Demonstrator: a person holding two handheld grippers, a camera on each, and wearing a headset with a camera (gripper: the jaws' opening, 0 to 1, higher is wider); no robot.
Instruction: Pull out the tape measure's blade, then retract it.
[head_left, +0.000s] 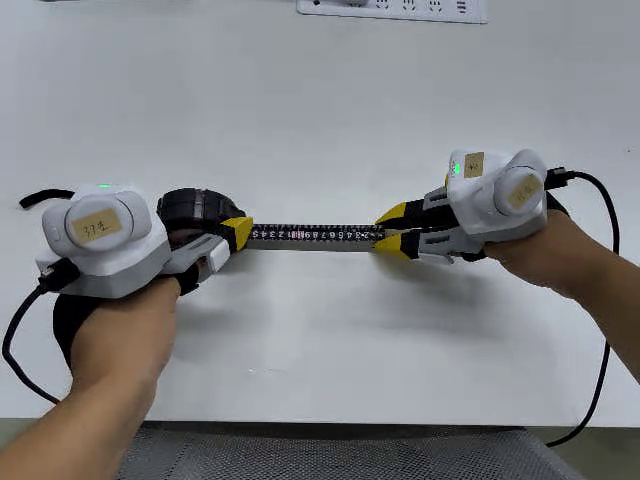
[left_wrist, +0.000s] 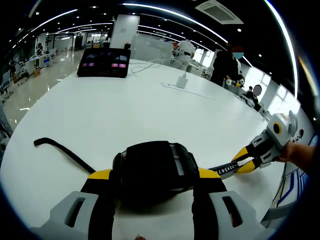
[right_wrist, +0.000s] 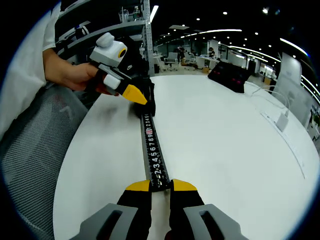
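Nearest the lens, two bare hands, the left hand (head_left: 120, 320) and the right hand (head_left: 545, 250), each wrapped round one white-and-grey handheld gripper with black, yellow-tipped jaws. Two grippers counted, and two black cables (head_left: 603, 300), one trailing from each.

Left gripper (left_wrist: 155, 176): jaws clamped against both sides of the one round black plastic tape measure case (left_wrist: 152, 162), held low over the white table (head_left: 320, 110).

Right gripper (right_wrist: 161, 186): jaws pressed together on the free end of the one dark metal blade (right_wrist: 151, 150) printed with white numerals, pinching it.

Blade drawn out straight between case and right gripper, close above the table.

One black wrist strap (left_wrist: 60, 147) stretched on the table beside the case. One white power strip (head_left: 400, 8) at the far edge. One grey mesh chair seat (head_left: 330, 455) under the near edge.
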